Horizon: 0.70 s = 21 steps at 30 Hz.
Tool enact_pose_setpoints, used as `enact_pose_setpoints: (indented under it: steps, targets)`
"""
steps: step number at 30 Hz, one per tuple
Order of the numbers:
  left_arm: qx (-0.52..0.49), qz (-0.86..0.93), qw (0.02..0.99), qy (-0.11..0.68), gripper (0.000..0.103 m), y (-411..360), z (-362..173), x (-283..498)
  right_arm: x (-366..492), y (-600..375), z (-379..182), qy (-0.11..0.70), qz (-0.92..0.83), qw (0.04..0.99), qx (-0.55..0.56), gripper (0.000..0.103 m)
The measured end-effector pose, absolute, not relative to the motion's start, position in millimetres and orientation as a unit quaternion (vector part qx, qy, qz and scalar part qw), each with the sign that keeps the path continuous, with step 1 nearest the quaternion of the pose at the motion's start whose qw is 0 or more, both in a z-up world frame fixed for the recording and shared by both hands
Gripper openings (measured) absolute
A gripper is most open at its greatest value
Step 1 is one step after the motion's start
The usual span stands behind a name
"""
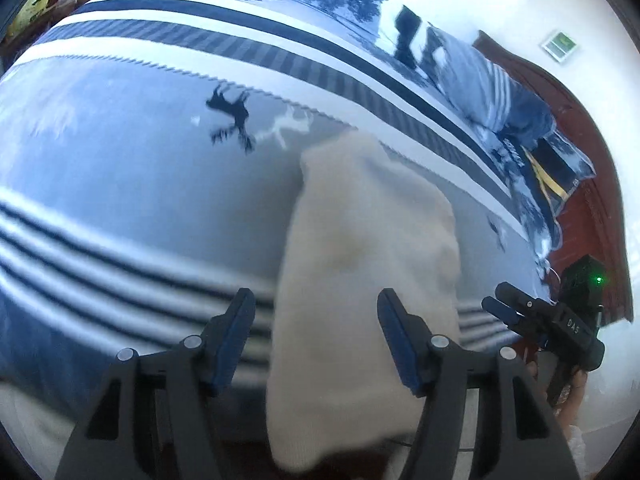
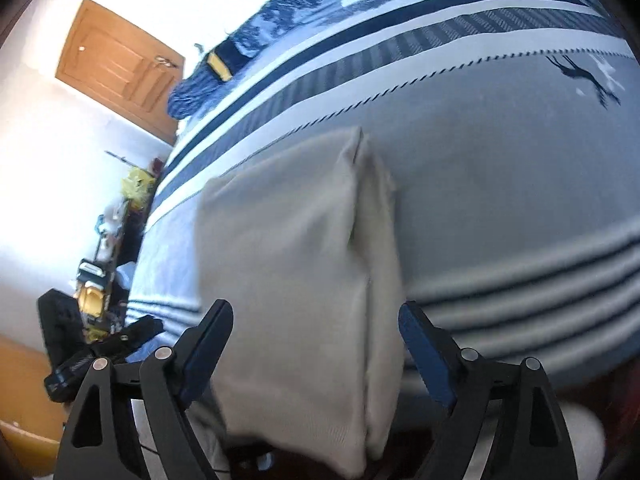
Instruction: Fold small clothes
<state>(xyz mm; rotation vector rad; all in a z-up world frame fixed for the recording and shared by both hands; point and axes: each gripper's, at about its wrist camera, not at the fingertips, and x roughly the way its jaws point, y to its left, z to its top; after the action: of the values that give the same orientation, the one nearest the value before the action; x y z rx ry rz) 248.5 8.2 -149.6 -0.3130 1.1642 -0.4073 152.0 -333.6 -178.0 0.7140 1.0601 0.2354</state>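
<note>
A folded cream garment (image 1: 368, 264) lies on the bed near its front edge. My left gripper (image 1: 316, 336) is open, its fingers spread to either side of the garment's near end, above it. In the right wrist view the same garment (image 2: 296, 280) shows a fold ridge running lengthwise. My right gripper (image 2: 316, 352) is open, its fingers astride the garment's near part. The right gripper also shows in the left wrist view (image 1: 508, 304) at the right, and there its fingers look close together.
The bed has a grey, white and navy striped cover (image 1: 140, 184) with deer motifs. Blue patterned pillows (image 1: 500, 92) lie along a red-brown headboard (image 1: 592, 184). A wooden door (image 2: 120, 72) and a cluttered shelf (image 2: 116, 232) stand at the left of the right wrist view.
</note>
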Motion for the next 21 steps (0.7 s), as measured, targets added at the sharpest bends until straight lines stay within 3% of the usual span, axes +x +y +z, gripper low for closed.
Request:
enact_pose_setpoints:
  steps: [12, 14, 15, 17, 19, 21]
  targets:
    - [-0.178, -0.217, 0.766, 0.579, 0.062, -25.4, -206.9, 353.0, 252.3, -353.4, -243.5, 0.518, 0.120, 0.738, 0.415, 0.086]
    - [-0.195, -0.223, 0.757, 0.583, 0.062, -28.8, -214.7, 357.6, 253.5, -353.7, -256.9, 0.521, 0.108, 0.724, 0.439, 0.064]
    - [-0.199, -0.222, 0.754, 0.585, 0.062, -30.0, -217.5, 358.3, 251.6, -353.8, -260.6, 0.518, 0.096, 0.724, 0.446, 0.060]
    - [-0.213, -0.219, 0.751, 0.585, 0.061, -29.7, -221.7, 358.3, 251.5, -351.9, -261.7, 0.513, 0.105, 0.723, 0.451, 0.040]
    - [-0.221, -0.221, 0.754, 0.578, 0.045, -27.3, -219.4, 355.8, 254.3, -346.0, -261.1, 0.516, 0.116, 0.719, 0.451, 0.030]
    - [-0.231, -0.228, 0.752, 0.573, 0.037, -22.3, -210.9, 351.3, 255.7, -342.7, -255.4, 0.517, 0.121, 0.723, 0.442, 0.027]
